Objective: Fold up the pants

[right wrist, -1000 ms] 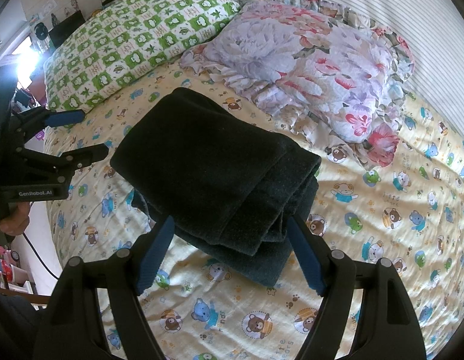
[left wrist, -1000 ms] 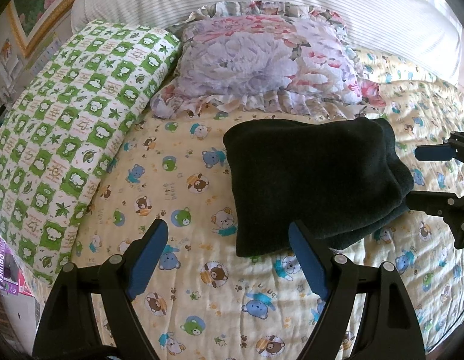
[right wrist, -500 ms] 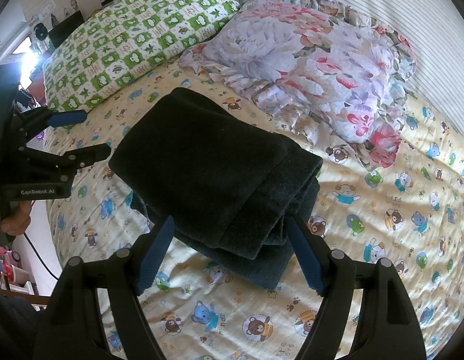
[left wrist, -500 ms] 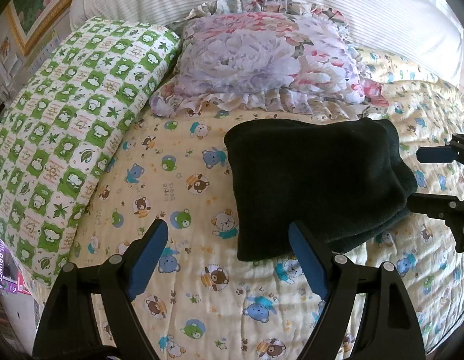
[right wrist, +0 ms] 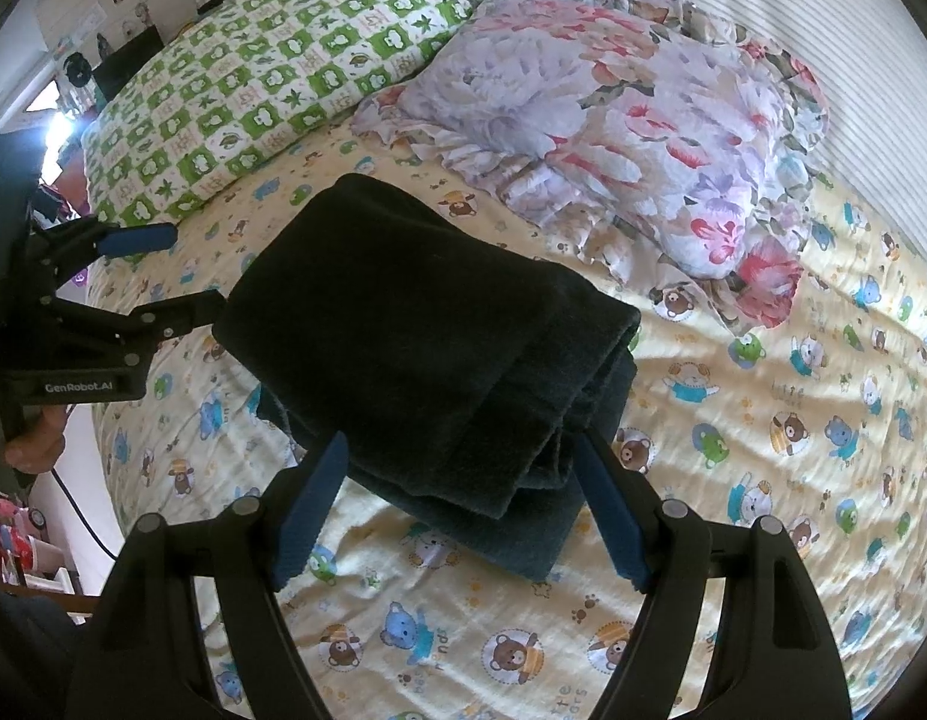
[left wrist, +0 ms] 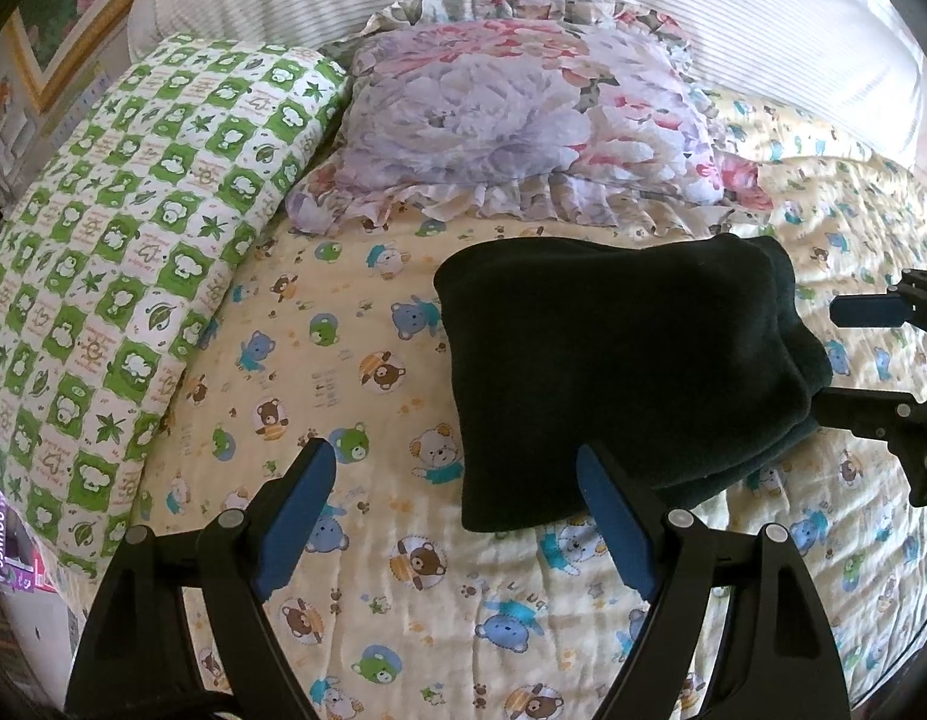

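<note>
Dark folded pants (left wrist: 625, 378) lie in a thick stack on a bed (left wrist: 355, 540) covered with a teddy-bear quilt, just below a floral pillow (left wrist: 511, 126). The left hand-held gripper (left wrist: 457, 516) and right hand-held gripper (right wrist: 460, 507) hover beside it, jaws spread wide, empty.

Black gripper frames, blue-padded fingers (left wrist: 301, 516), silver screws, "GenRobot.AI" lettering.

White lettering "GenRobot.AI" stands on the left gripper (right wrist: 181, 276) body. "PRUNES" shows on a purple package (left wrist: 7, 558), far left of that gripper's fingers.
</note>
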A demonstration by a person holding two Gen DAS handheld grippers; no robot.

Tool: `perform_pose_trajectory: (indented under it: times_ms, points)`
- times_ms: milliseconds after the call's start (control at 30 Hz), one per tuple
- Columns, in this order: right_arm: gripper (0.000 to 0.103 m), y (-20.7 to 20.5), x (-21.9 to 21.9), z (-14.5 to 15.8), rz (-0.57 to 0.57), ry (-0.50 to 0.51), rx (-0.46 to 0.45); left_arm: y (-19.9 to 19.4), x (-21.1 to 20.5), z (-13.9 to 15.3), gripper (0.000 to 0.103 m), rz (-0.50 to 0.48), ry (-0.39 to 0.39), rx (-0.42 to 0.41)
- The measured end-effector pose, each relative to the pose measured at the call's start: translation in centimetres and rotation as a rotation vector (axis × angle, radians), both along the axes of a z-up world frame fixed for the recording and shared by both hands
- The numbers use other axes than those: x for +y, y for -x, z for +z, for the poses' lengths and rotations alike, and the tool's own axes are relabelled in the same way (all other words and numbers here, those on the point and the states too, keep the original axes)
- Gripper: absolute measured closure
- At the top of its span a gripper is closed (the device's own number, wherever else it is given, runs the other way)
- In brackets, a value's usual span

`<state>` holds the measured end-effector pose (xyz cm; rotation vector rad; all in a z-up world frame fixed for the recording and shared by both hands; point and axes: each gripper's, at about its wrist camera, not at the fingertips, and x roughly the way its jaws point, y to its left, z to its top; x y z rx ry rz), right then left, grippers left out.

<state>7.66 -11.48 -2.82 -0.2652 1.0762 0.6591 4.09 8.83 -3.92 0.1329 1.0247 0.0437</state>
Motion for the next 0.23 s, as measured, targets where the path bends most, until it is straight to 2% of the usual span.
perform_pose_trajectory:
  times_ms: [233]
  points:
    - [0.025,-0.24,-0.42,0.14,-0.017,-0.015,0.008,-0.38,0.12,0.00,0.020,0.005,0.025,0.015]
